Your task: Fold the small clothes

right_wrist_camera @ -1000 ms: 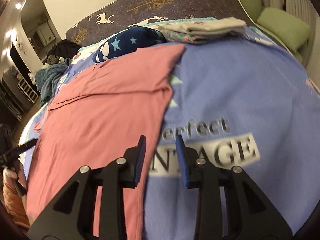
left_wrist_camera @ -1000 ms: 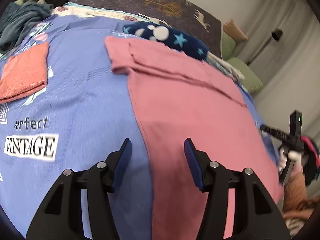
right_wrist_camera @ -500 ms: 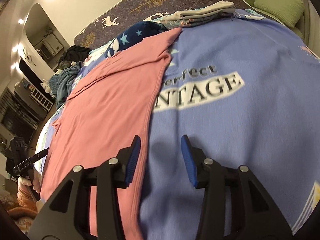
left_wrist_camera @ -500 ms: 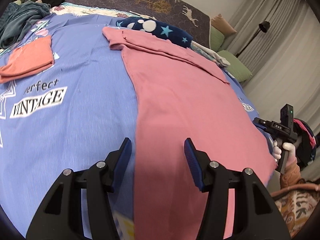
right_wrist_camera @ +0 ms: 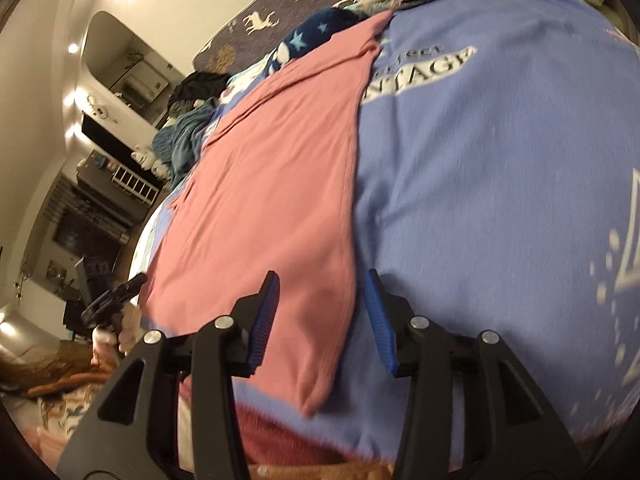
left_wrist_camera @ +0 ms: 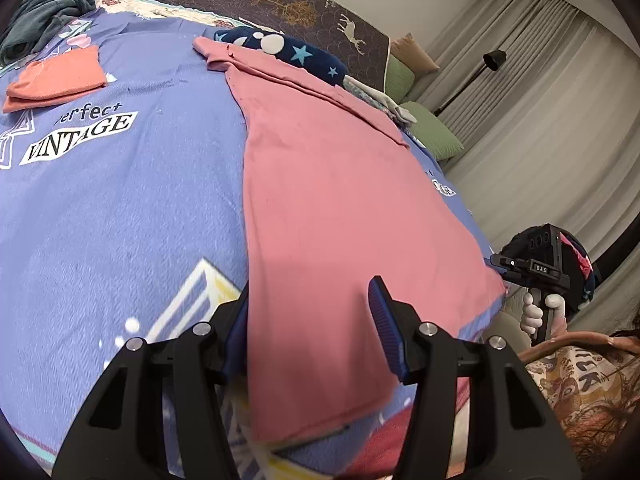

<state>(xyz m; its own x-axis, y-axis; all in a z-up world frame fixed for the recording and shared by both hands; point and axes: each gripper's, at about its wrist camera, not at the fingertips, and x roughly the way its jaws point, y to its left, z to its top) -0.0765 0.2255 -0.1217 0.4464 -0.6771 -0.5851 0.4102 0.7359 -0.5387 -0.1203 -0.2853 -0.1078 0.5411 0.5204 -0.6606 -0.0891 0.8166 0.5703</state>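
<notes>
both hand-held grippers gape over the pink garment (left_wrist_camera: 340, 208); only the left view shows a folded orange cloth (left_wrist_camera: 56, 76).

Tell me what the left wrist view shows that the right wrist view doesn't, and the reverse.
Only the left wrist view shows the folded orange cloth, the grey curtains and the black floor lamp. Only the right wrist view shows the lit white alcove. Both show the flat pink garment on the purple printed bedspread, with the open left gripper and open right gripper over its near edge.
</notes>
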